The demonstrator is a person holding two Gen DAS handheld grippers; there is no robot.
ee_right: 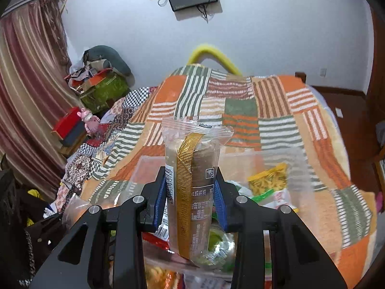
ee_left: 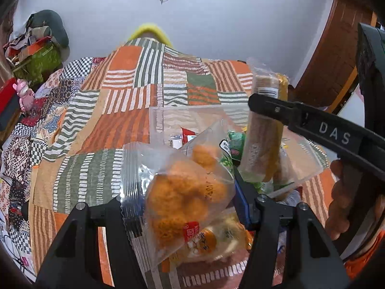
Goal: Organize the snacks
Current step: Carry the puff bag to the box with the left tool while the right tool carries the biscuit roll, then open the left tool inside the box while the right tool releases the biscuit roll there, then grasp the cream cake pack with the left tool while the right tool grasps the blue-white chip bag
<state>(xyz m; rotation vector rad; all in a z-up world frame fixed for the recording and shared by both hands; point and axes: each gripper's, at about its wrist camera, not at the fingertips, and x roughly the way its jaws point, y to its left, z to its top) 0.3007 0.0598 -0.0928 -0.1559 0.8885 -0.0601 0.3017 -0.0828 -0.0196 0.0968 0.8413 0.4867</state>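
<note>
Bed [ee_left: 120, 125] spread with a patchwork quilt, reaching well beyond both tongs. Clear bin [ee_right: 288, 154] set on it, just below and ahead of both tongs, already part filled with packets.

Puff bag [ee_left: 182, 192] clamped across its width in the left tongs [ee_left: 182, 207], set about half apart, the crimped end by one finger and the far side against the other pad. Roll [ee_right: 192, 168] standing upright in the right tongs [ee_right: 190, 200], closed narrow on its middle, gold band facing the camera, top seal well above the pads.

Probably the step in hand: carrying both snacks over the bin for placing.

- Lower the bulky puff bag first, into bare floor at the far end of the bin, beyond the left tongs.
- Squeeze no harder than needed: puffs crush, and a limp bag can slide out.
- Tip the roll flat before letting go; dropped on end, likely to topple onto the yellow packet [ee_right: 269, 180] off to the side of the right tongs.
- Part the pads only once each snack rests on something.
- Mind the two tongs, close together over the bin.
</note>
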